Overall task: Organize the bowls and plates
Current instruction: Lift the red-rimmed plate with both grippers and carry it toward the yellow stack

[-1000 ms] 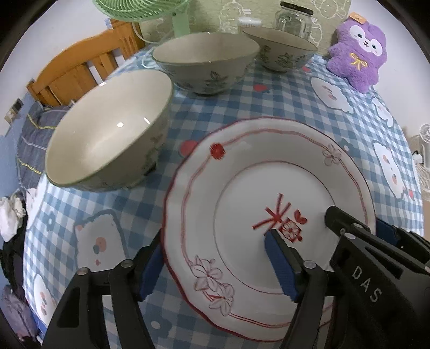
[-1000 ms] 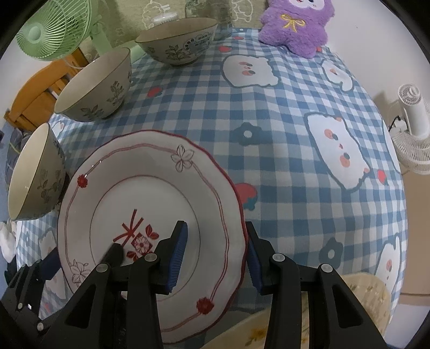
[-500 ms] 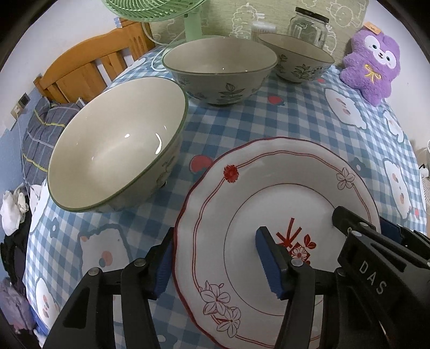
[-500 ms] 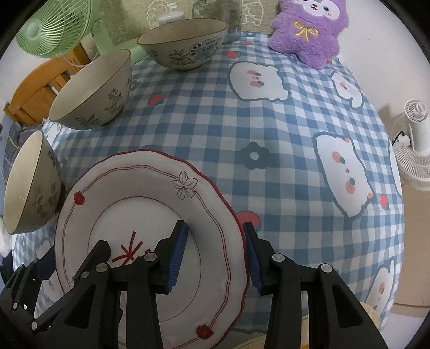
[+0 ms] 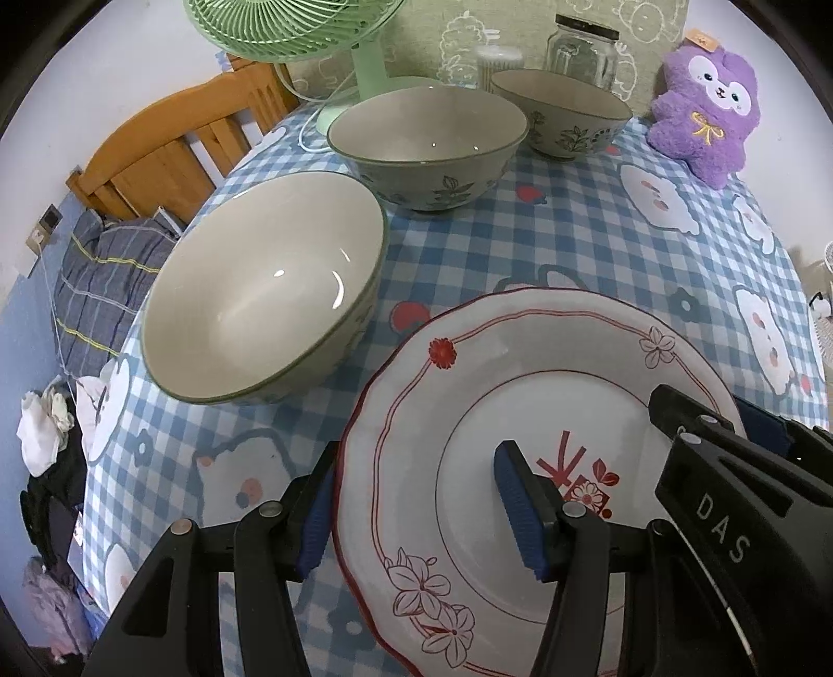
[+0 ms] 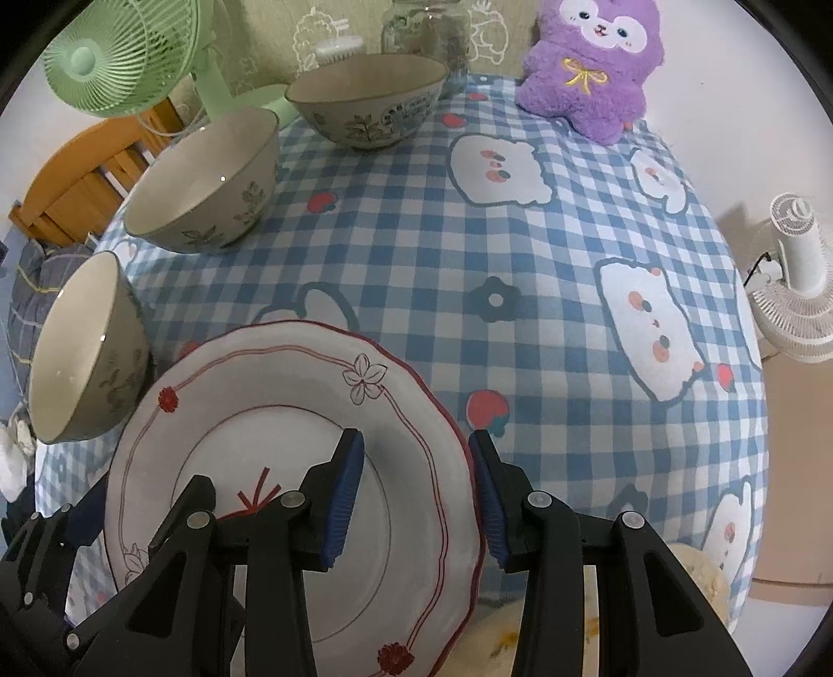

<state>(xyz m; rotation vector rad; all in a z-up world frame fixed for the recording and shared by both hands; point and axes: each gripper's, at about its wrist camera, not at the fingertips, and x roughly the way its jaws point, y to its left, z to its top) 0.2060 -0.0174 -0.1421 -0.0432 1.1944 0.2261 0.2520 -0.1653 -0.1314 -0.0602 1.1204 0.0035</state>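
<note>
The plate (image 5: 546, 396), white with red lines and flowers, sits between the two claws above the checked desk (image 6: 520, 250), each claw straddling an opposite part of its rim. The left claw (image 5: 416, 505) has one blue pad under the plate's left edge and the other over the inner well; its jaws have just been closing, and the outer pad now lies against the rim, where a second ago it stood clear of it. Whether the inner pad presses on the plate's face I cannot tell. The right claw (image 6: 411, 494) holds the plate's right rim between its pads, at the same narrow width as before.

Compared with a second ago, the plate fills less of the far part of each view and sits closer under the claws, with its near edge now over a pale woven mat (image 6: 692, 567) in the right wrist view. The nearest bowl (image 5: 265, 302), left of and beyond the left claw, looms larger than before. The middle bowl (image 5: 427, 146) and the far bowl (image 5: 562, 117) stand beyond it in a row, well apart from both claws. A green fan (image 5: 291, 26), a glass jar (image 5: 583, 52) and a purple plush toy (image 5: 703, 114) stand at the desk's far edge.
</note>
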